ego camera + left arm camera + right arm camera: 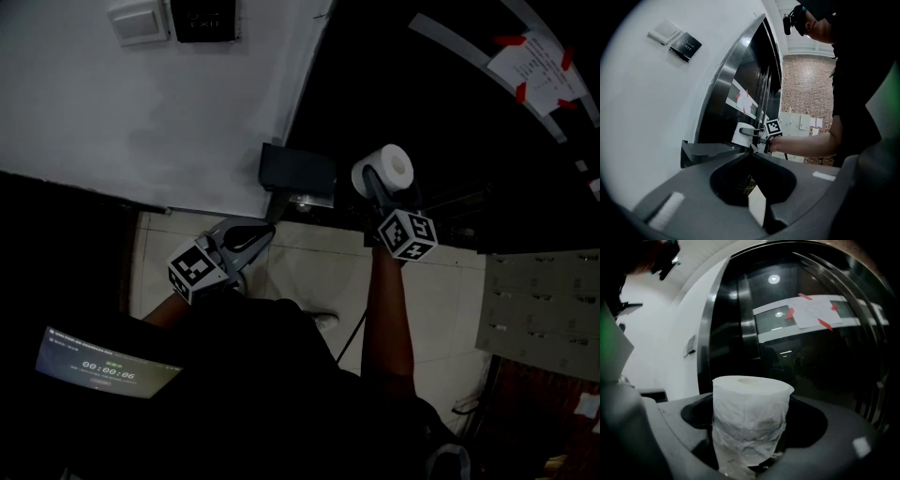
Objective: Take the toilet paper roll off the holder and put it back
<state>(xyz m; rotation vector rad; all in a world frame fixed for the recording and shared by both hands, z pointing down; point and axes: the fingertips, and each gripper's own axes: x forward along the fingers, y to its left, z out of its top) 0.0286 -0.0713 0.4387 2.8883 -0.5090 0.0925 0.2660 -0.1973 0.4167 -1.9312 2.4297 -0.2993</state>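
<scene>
The white toilet paper roll (pixel 384 167) is off the holder, held in the air to its right in front of the black glass. My right gripper (pixel 380 185) is shut on the roll (pixel 749 420), which stands upright between the jaws and fills the right gripper view. The dark grey holder (pixel 298 172) is mounted low at the edge of the white wall, with nothing on it. My left gripper (pixel 251 236) hangs just below and left of the holder (pixel 707 152), its jaws closed tip to tip on nothing. From the left gripper view the roll (pixel 739 136) shows beyond the holder.
A black glass door (pixel 450 103) carries a paper sheet (pixel 539 61) stuck on with red tape. A wall switch (pixel 138 21) and a black plaque (pixel 202 19) sit high on the white wall. Pale tiles (pixel 309 272) lie below, grey sheets (pixel 544 314) at right, a lit screen (pixel 103 366) near left.
</scene>
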